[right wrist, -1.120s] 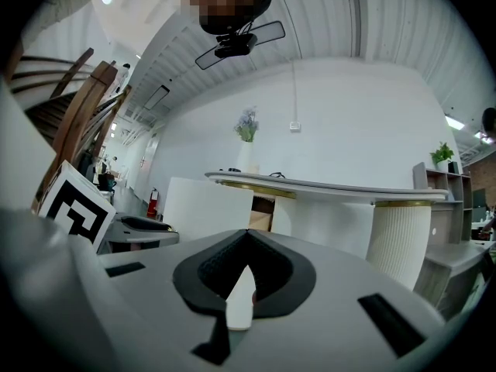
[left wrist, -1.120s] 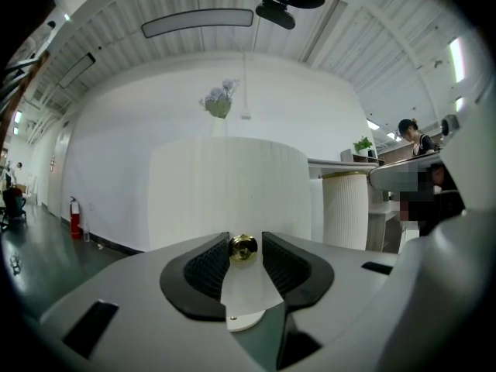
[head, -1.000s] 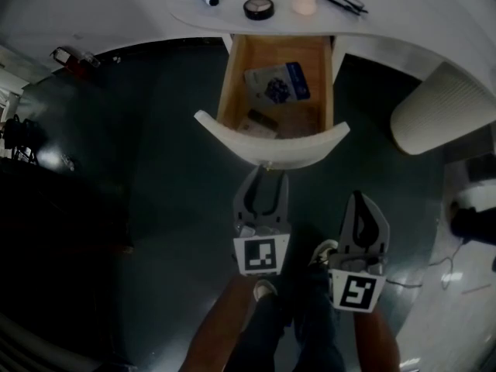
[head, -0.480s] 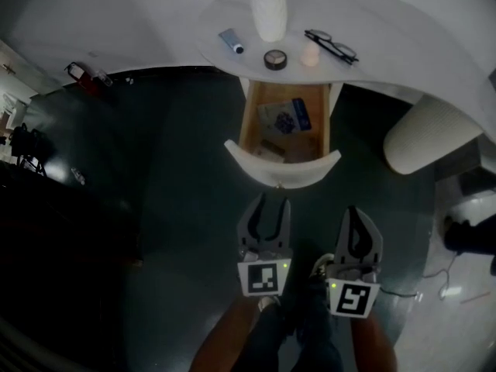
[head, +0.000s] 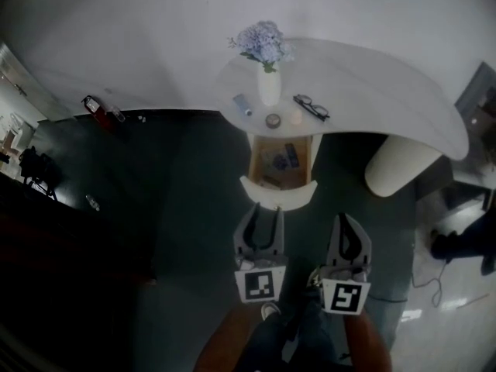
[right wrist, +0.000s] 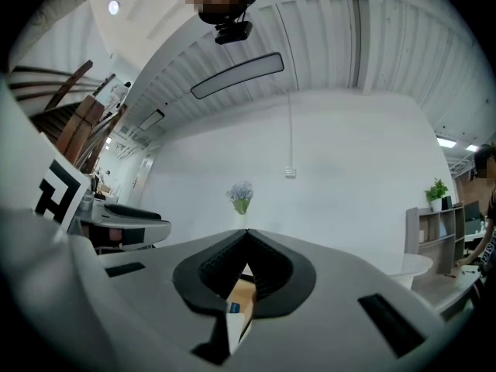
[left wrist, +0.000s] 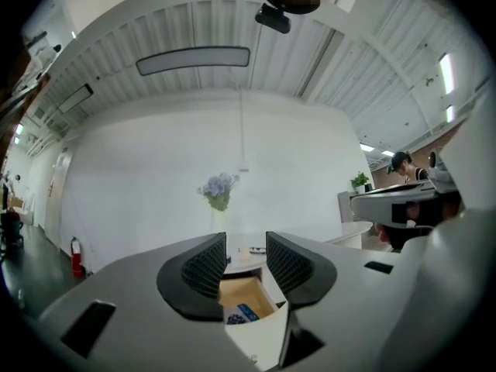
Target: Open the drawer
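Floor [head: 178, 208], dark and glossy, fills most of the head view, with a white curved worktop [head: 372, 91] at 12 o'clock. A cream ribbed cylinder [head: 399, 165] stands below the worktop's right end. The wooden drawer with a curved white front [head: 277, 195] is pulled out from under the worktop, at 12 o'clock from the left tool [head: 265, 211] and apart from it.

The left gripper view shows that tool's jaws apart and empty, framing the drawer. The right gripper view shows the right tool [head: 346, 220] with its jaw tips together on nothing.

A white vase of lilac flowers [head: 268, 87] appears in all views. Only the head view makes out the black glasses [head: 310, 108], the blue packet [head: 285, 157] inside the drawer, the small tube [head: 242, 104] and the round tin [head: 273, 120].
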`<act>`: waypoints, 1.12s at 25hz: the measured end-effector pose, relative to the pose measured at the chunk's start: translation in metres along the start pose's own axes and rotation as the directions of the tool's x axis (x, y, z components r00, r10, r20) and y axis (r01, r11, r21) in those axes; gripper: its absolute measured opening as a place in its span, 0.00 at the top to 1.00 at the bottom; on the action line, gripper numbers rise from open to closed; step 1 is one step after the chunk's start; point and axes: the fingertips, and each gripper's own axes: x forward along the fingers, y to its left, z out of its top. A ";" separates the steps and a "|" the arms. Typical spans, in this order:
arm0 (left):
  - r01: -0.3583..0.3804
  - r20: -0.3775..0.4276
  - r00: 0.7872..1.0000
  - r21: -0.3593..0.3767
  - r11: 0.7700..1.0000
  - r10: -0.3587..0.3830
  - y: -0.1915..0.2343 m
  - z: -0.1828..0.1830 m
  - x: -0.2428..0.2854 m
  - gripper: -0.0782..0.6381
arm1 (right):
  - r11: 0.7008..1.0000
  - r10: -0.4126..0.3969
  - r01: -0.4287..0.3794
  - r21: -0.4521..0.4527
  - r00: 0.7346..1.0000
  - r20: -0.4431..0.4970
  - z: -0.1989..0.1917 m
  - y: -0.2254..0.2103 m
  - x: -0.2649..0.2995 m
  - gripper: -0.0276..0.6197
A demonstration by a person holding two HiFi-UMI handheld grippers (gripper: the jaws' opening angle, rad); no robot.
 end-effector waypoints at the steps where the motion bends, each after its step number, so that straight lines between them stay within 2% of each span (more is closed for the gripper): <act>1: 0.008 0.004 1.000 0.007 1.000 -0.008 -0.004 0.015 -0.005 0.68 | 1.000 0.000 0.000 -0.001 1.000 0.003 0.013 0.001 -0.004 0.95; 4: 0.015 0.021 1.000 0.003 1.000 -0.015 -0.009 0.058 -0.019 0.68 | 1.000 0.004 -0.004 0.006 1.000 0.000 0.050 0.002 -0.016 0.95; 7: 0.013 0.051 0.999 -0.009 1.000 -0.012 -0.010 0.099 -0.035 0.68 | 0.998 -0.018 0.018 0.067 1.000 0.003 0.086 -0.007 -0.027 0.95; 10: 0.015 0.069 0.997 0.019 1.000 -0.017 -0.012 0.129 -0.050 0.68 | 0.994 -0.042 0.040 0.098 0.999 0.019 0.119 -0.019 -0.037 0.95; 15: -0.004 0.075 0.997 -0.002 1.000 0.004 -0.006 0.153 -0.063 0.68 | 0.997 -0.031 0.026 0.073 0.997 0.064 0.157 -0.027 -0.038 0.95; 20: 0.026 0.091 0.995 0.031 0.999 -0.029 -0.013 0.163 -0.067 0.68 | 0.997 -0.038 0.032 0.073 0.996 0.077 0.169 -0.035 -0.040 0.95; 23: 0.029 0.077 0.997 0.020 0.999 -0.031 -0.016 0.170 -0.067 0.69 | 0.997 -0.037 0.031 0.072 0.996 0.080 0.174 -0.036 -0.039 0.95; 27: 0.012 0.078 0.997 -0.002 1.000 -0.012 -0.014 0.182 -0.065 0.89 | 0.998 -0.024 0.019 0.062 0.995 0.093 0.180 -0.036 -0.035 0.95; 28: 0.016 0.081 0.997 0.000 1.000 -0.016 -0.014 0.185 -0.065 0.89 | 0.998 -0.022 0.017 0.059 0.996 0.092 0.180 -0.035 -0.035 0.95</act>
